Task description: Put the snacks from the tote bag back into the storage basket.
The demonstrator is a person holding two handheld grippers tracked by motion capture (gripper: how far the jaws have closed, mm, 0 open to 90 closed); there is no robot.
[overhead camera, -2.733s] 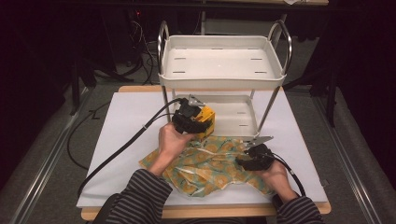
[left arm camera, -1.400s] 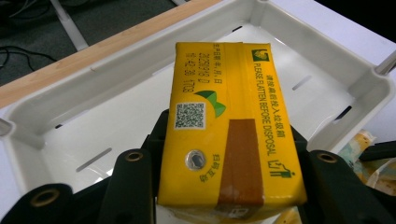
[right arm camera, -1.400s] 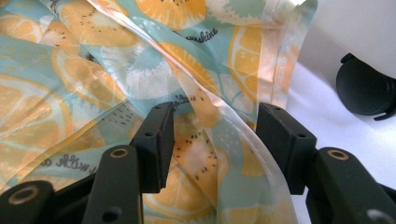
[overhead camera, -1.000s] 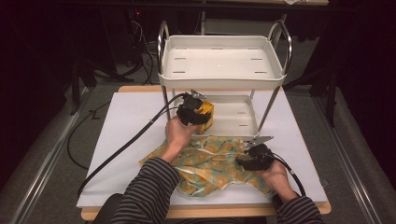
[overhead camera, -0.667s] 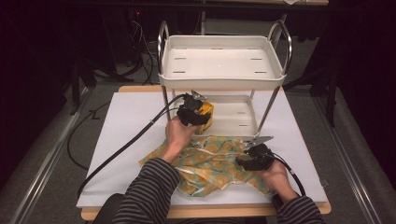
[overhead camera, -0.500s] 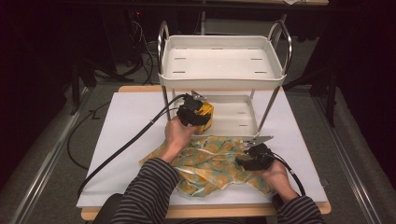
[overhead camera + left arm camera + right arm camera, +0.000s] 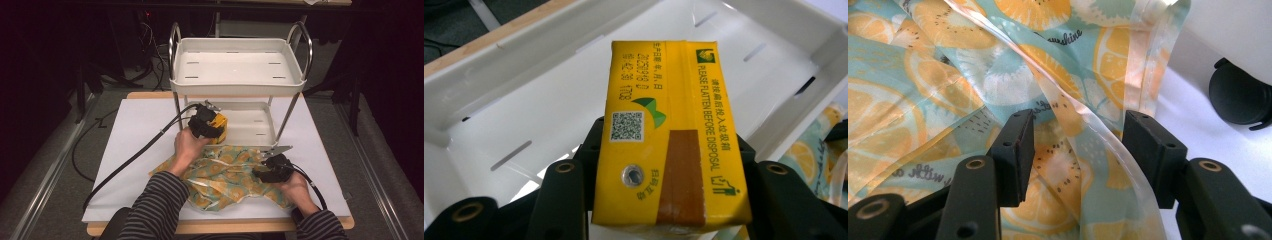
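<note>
- Dark room all round; white table sheet over a wooden top, grey floor on both sides.
- Black cable: trails from my left gripper across the sheet toward its near left corner.
- My left hand: just left of centre, striped sleeve behind it.
- My left gripper: at the front left edge of the lower tray, jaws clamped on the yellow carton's two sides.
- Yellow carton: one drink box, held between my left jaws over the near part of the lower tray. Printed face toward the camera, with a code square, a foil straw hole and a brown strip.
- White two-tier cart: stands at the sheet's far edge, upper tray bare, metal handles at each end. One black caster seen beside the bag.
- Orange-slice patterned bag: lies crumpled along the sheet's near edge, between my two hands.
- My right gripper: at the bag's right end, jaws apart with a clear fold of the bag between them. Pads not pressing on it.
- My right hand: near the sheet's near right corner.
</note>
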